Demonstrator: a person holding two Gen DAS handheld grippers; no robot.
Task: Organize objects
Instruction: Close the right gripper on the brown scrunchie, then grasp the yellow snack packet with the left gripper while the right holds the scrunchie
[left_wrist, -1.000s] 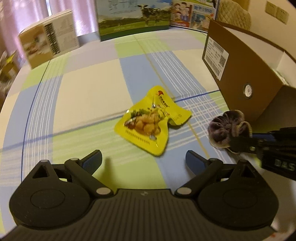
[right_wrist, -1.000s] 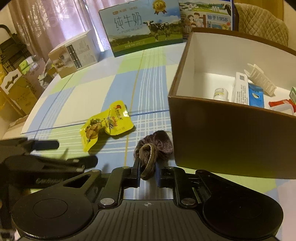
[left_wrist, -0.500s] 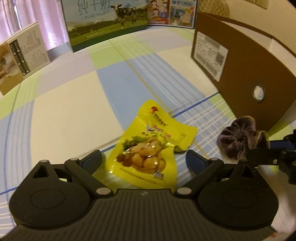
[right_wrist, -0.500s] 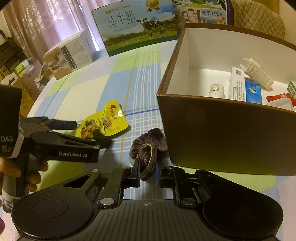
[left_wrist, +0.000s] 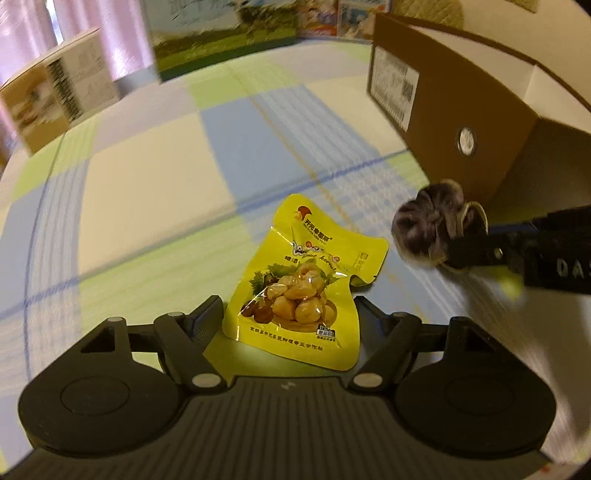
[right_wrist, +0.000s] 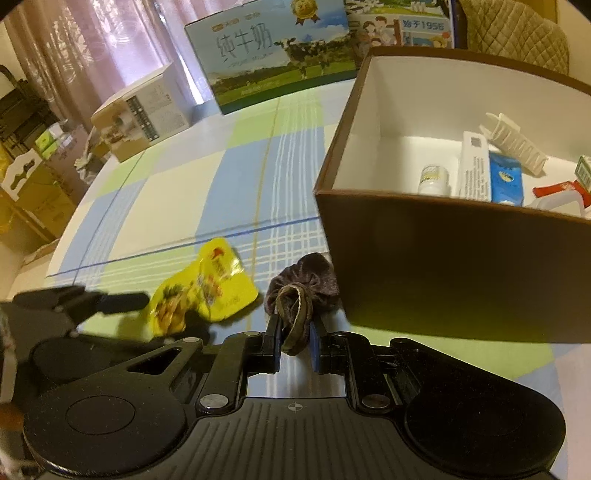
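Left gripper: jaws spread wide, nothing clamped. The yellow snack pouch lies flat on the checked tablecloth with its lower half between my two fingers; the left fingertip sits just beside the pouch's left edge, the right fingertip just beside its right edge. I can't tell whether either pad actually touches the foil. The pouch's top end points away from me, toward the brown cardboard box.

Right gripper: jaws nearly closed, pinching the dark purple velvet scrunchie. A brownish loop of it sits between the blue pads; the bunched part sticks out ahead of the fingertips, just beside the box's near left corner. From the right wrist view I can't tell whether it's lifted or touching the cloth.

In that view the pouch is left of the scrunchie, near but apart, with the left gripper's finger at its far edge.

Box is open-topped, white inside; it holds a small white bottle, a white tube, a blue pack and a white claw clip.
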